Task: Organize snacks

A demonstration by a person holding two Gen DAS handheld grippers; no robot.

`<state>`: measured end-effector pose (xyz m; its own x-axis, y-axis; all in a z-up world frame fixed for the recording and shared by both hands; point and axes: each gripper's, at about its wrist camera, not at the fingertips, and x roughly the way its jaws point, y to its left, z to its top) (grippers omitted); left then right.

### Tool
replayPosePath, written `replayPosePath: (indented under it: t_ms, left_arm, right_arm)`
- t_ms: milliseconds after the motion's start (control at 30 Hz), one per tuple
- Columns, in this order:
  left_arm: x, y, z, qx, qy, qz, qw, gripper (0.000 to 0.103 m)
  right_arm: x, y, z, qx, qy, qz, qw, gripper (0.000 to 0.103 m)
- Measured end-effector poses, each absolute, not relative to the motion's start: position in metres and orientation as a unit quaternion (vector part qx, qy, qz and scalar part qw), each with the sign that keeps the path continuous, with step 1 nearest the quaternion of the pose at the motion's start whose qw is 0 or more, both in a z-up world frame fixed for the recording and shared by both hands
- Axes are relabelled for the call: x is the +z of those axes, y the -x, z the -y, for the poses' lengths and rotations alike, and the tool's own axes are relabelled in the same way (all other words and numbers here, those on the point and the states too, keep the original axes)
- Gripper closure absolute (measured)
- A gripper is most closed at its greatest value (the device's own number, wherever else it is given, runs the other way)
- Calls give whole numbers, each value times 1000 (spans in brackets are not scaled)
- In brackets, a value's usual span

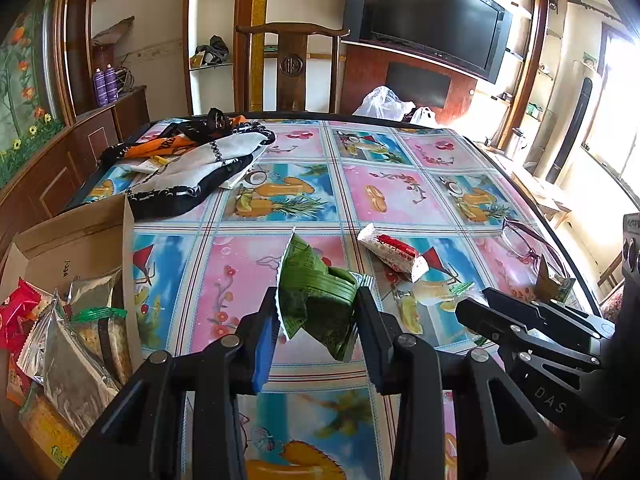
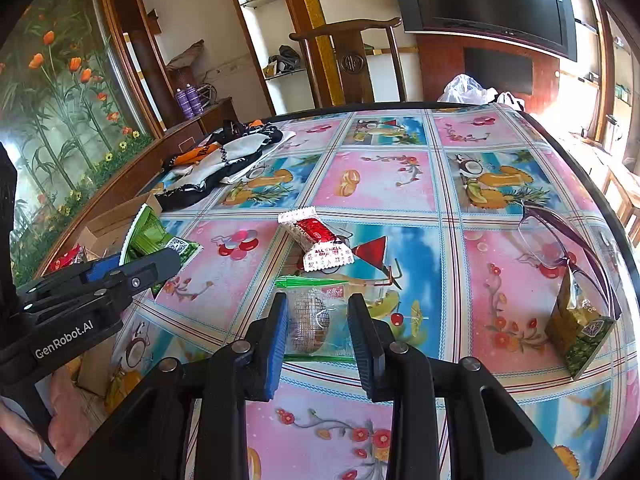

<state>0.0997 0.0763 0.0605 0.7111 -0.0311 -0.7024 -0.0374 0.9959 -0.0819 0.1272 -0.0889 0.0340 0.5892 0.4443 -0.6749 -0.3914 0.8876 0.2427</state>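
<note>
Left tool grips green packet, hiding its lower edge.

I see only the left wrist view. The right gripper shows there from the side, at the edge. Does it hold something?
Observer: Yes. The right gripper is shut on a clear packet with green ends.
Operator: What is inside it?
Observer: Something round and brown; the wrapper blurs it.
Operator: And the gold-green packet near the glasses?
Observer: The gold-green packet stands tilted, and an arm of the glasses crosses its top.
</note>
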Motion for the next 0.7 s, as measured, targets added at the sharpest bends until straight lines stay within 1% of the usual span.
replayPosePath:
  t_ms: [700]
  left_arm:
    - [63, -98, -80, 4, 47, -378, 925, 67]
  right_arm:
    - [34, -127, 89, 235, -34, -387, 891, 71]
